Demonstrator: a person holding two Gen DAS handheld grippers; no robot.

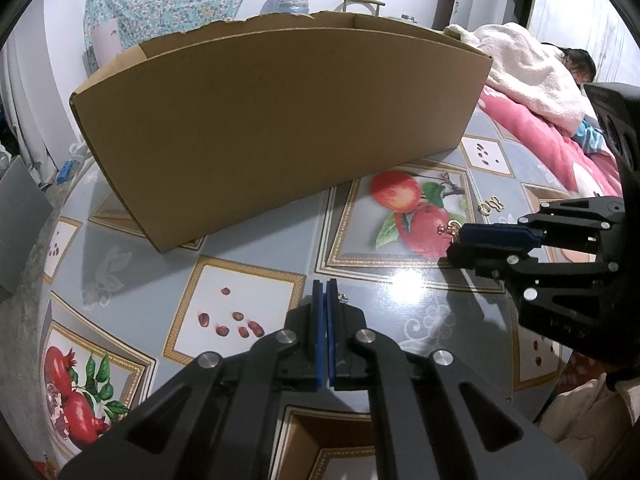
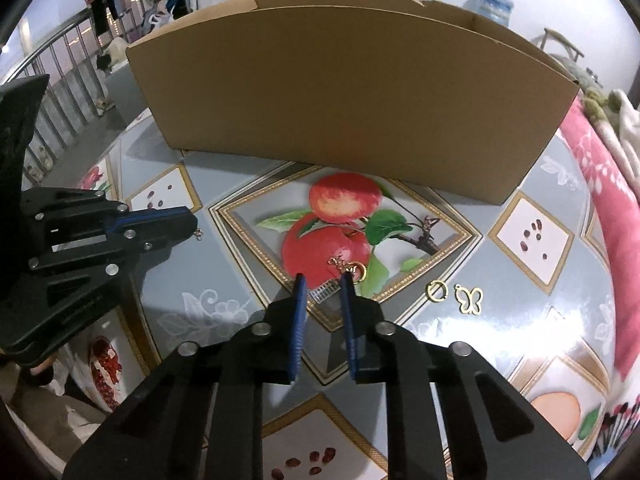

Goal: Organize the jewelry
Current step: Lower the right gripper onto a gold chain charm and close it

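– Why is the left gripper (image 2: 188, 222) just parked at the left of the right-hand camera's picture?

– Its jaws are squeezed tight together, and a tiny clasp (image 2: 198, 234) dangles at the tip. I'd say it keeps hold of that and stays clear while the other hand works.

– And the right gripper (image 2: 323, 280), lower middle?

– Jaws narrow, with a gap I can see through. The gold earring (image 2: 347, 268) lies on the table (image 2: 172, 280), on the printed apple, touching the tip of the right-hand finger (image 2: 346, 292) and not between the two. So nothing is gripped there; it looks lined up for a pinch.

– Further right?

– A gold ring (image 2: 436, 292) and a butterfly charm (image 2: 471, 300) lie side by side, apart from each other, waiting their turn, I suppose.

– The cardboard box (image 2: 352, 108)?

– It stands open-topped across the upper middle, behind everything, likely where the pieces go. I can't see inside it
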